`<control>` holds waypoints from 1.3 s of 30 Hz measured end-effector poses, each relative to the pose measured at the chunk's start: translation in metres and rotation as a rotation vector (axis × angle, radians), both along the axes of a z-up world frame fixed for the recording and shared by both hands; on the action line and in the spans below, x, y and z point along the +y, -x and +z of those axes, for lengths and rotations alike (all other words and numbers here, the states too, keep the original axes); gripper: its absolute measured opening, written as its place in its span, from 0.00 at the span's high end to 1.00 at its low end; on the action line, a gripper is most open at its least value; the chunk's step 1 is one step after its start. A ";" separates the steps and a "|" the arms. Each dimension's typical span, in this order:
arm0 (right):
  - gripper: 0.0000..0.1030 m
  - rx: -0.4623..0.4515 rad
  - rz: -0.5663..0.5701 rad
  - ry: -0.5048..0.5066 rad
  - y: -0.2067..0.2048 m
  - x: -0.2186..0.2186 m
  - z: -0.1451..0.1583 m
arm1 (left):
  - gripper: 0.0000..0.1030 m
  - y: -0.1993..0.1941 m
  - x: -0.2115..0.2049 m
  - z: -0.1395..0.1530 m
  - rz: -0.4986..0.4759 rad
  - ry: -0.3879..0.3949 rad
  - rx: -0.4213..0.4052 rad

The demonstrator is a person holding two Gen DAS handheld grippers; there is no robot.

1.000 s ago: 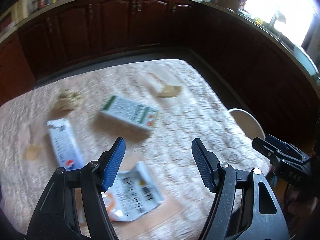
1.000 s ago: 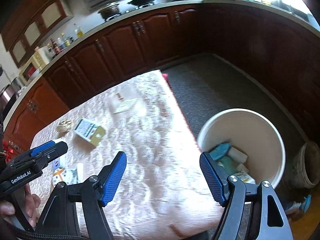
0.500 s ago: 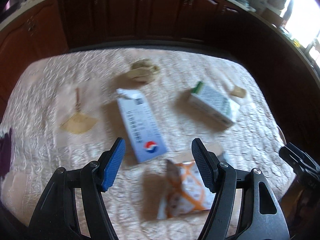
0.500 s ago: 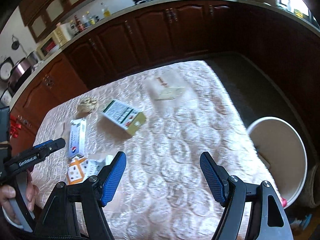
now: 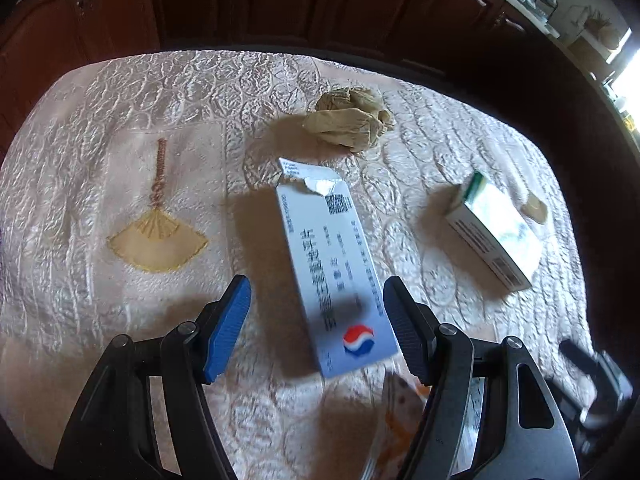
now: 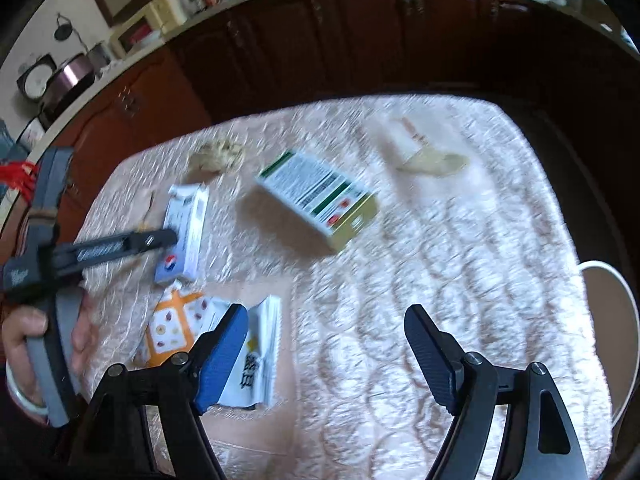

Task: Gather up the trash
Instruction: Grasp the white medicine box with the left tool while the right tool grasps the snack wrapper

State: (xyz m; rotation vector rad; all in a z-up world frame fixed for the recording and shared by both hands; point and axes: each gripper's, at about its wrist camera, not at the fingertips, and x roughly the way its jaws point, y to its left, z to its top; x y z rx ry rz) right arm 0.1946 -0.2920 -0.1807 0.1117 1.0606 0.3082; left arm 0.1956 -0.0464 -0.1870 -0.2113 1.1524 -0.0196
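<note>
A blue-and-white box (image 5: 332,264) with a red-blue logo lies on the quilted tablecloth (image 5: 120,120), between the open fingers of my left gripper (image 5: 316,316), which hovers just over its near end. It also shows in the right wrist view (image 6: 184,228). A crumpled tan paper ball (image 5: 348,120) lies beyond it. A green-and-white box (image 5: 492,232) lies to the right, also seen from the right wrist (image 6: 320,196). An orange-and-white wrapper (image 6: 212,344) lies near my open, empty right gripper (image 6: 326,340).
A white bin's rim (image 6: 616,292) shows past the table's right edge. Dark wooden cabinets (image 5: 280,0) ring the table. Fan embroidery (image 5: 158,240) decorates the cloth. My left gripper's body (image 6: 80,256) and hand are at the left of the right wrist view.
My left gripper has swung left and come down over the blue-and-white box. My right gripper has turned away from the bin and toward the table's trash.
</note>
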 end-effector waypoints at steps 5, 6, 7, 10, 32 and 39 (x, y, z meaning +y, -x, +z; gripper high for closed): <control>0.24 0.073 0.030 -0.081 0.002 0.013 -0.019 | 0.34 -0.014 -0.008 -0.011 0.000 -0.018 0.028; 0.24 0.080 0.034 -0.092 0.002 0.015 -0.022 | 0.34 -0.015 -0.010 -0.011 -0.004 -0.023 0.030; 0.24 0.091 0.039 -0.105 0.002 0.017 -0.026 | 0.34 -0.015 -0.012 -0.011 -0.010 -0.033 0.030; 0.24 0.106 0.039 -0.131 0.003 0.024 -0.034 | 0.34 -0.015 -0.014 -0.011 -0.017 -0.038 0.032; 0.90 -0.058 0.083 -0.205 0.034 0.033 -0.010 | 0.54 0.004 -0.005 0.008 -0.073 -0.038 -0.028; 0.92 -0.153 0.053 -0.174 0.045 0.013 0.025 | 0.54 0.022 -0.020 0.040 -0.141 -0.068 -0.101</control>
